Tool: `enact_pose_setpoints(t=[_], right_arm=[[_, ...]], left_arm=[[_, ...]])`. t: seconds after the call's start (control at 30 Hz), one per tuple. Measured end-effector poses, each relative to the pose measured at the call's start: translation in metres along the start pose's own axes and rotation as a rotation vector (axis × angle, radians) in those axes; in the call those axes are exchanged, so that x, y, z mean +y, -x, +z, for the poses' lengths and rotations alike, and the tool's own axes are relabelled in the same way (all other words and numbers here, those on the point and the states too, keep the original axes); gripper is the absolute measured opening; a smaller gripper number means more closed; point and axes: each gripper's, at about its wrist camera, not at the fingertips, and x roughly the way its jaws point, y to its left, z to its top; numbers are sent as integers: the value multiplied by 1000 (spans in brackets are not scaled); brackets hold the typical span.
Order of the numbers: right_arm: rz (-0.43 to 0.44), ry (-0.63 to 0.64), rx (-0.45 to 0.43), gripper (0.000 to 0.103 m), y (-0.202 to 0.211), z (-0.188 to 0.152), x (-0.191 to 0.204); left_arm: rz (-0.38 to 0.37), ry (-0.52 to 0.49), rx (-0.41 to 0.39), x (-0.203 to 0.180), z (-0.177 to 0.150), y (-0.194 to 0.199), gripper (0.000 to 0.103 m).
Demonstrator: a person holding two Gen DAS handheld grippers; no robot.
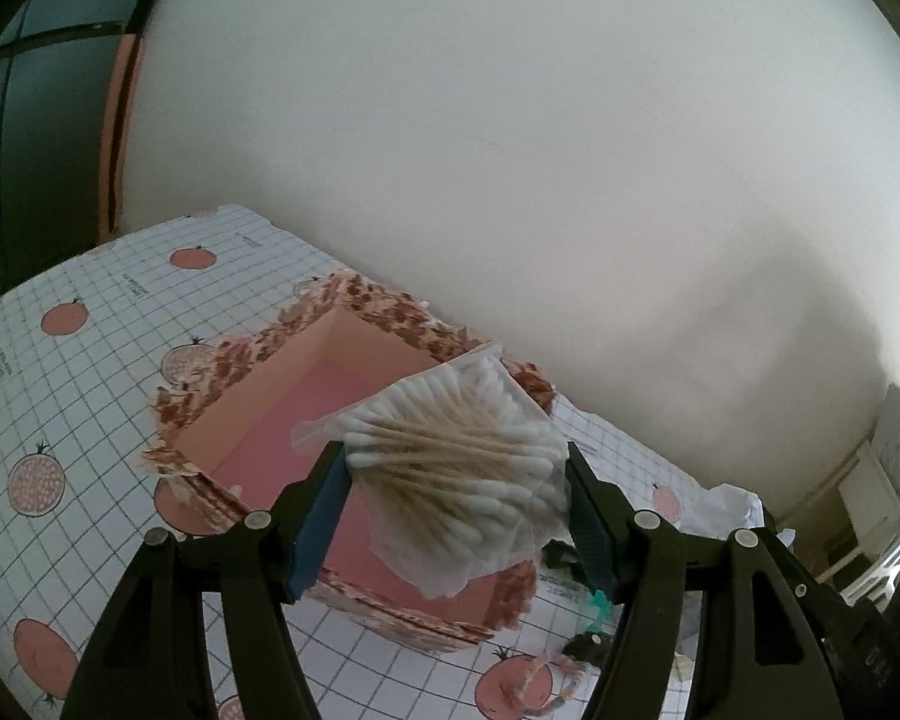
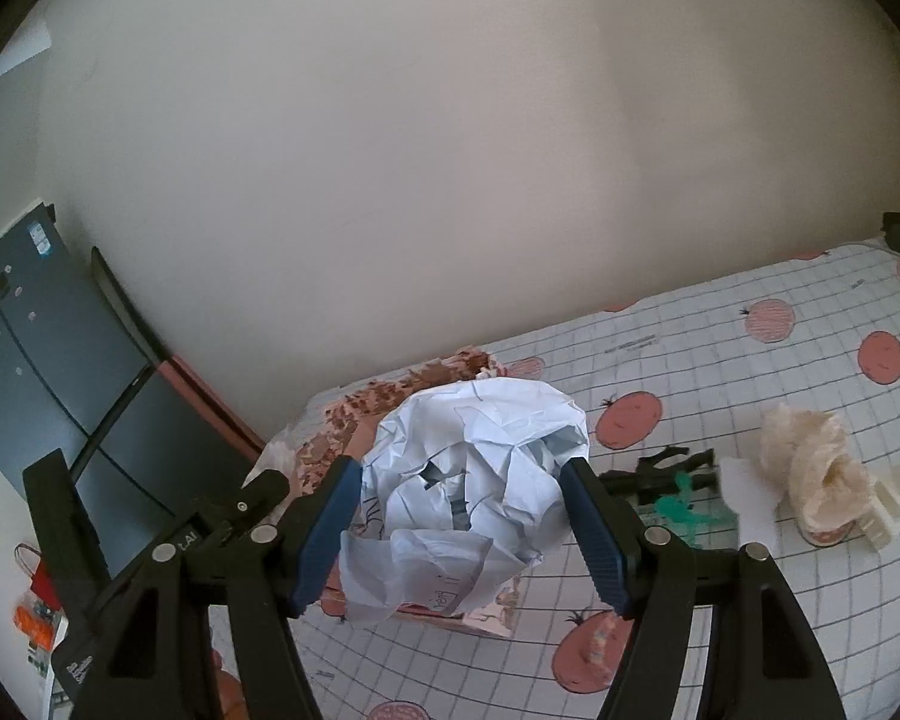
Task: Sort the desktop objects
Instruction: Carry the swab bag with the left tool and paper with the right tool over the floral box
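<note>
- The left claw (image 1: 457, 483) is closed about halfway on a clear plastic packet of wooden cotton swabs (image 1: 459, 471), held above the open pink cardboard box with a brown patterned rim (image 1: 282, 396) just ahead of it, probably for dropping in.
- The right claw (image 2: 456, 504) grips a crumpled ball of white paper (image 2: 480, 468) at similar width, lifted off the grid-patterned table (image 2: 690, 372), with the same box just beyond it.
- To its right, a cream crumpled wrapper (image 2: 810, 474) lies unsorted.

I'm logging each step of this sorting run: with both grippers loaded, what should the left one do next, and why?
Probably lower the left gripper a little and open it. It is shut on the bag of cotton swabs, which hangs right over the open pink box, whose visible floor looks bare. The right gripper, shut on a crumpled paper ball, can wait.
</note>
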Motion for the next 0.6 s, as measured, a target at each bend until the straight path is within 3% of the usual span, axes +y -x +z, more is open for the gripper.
enact_pose_setpoints(t=[0.6], right_arm=[[29, 61, 25, 72, -27, -13, 35]], left_arm=[[13, 101, -5, 39, 8, -1, 70]])
